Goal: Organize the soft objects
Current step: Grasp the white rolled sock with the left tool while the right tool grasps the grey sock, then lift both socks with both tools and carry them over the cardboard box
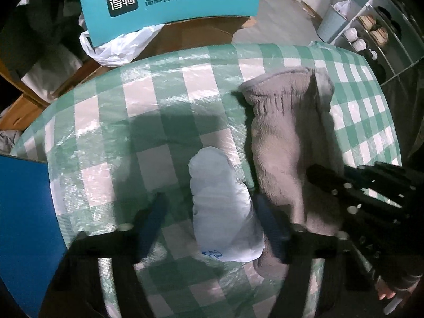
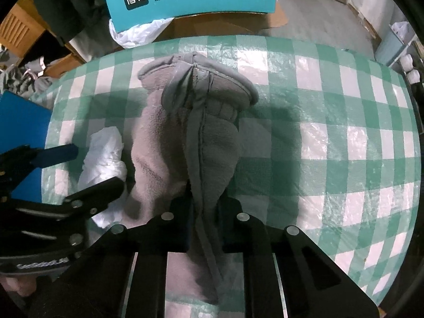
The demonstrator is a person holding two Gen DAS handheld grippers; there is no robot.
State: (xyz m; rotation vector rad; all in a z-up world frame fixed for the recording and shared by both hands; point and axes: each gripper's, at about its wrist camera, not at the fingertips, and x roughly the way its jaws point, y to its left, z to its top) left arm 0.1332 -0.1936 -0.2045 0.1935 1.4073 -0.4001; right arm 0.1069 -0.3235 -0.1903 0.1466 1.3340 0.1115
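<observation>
From the left wrist, we are pointing our left gripper (image 1: pixel 209 212) down with its jaws apart around the white bag (image 1: pixel 225 212), near the table's (image 1: pixel 159 87) close edge. The bag could slip out if we are closing crooked.

From the right wrist, we are pinching the grey fleece glove (image 2: pixel 185 137) in our right gripper (image 2: pixel 204 209), pointing down. Tugging now could bump the bag just beside it.

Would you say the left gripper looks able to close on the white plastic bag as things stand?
Probably yes: the white plastic bag already lies between the left gripper's open fingers, and the grey fleece mitten lies alongside.
</observation>
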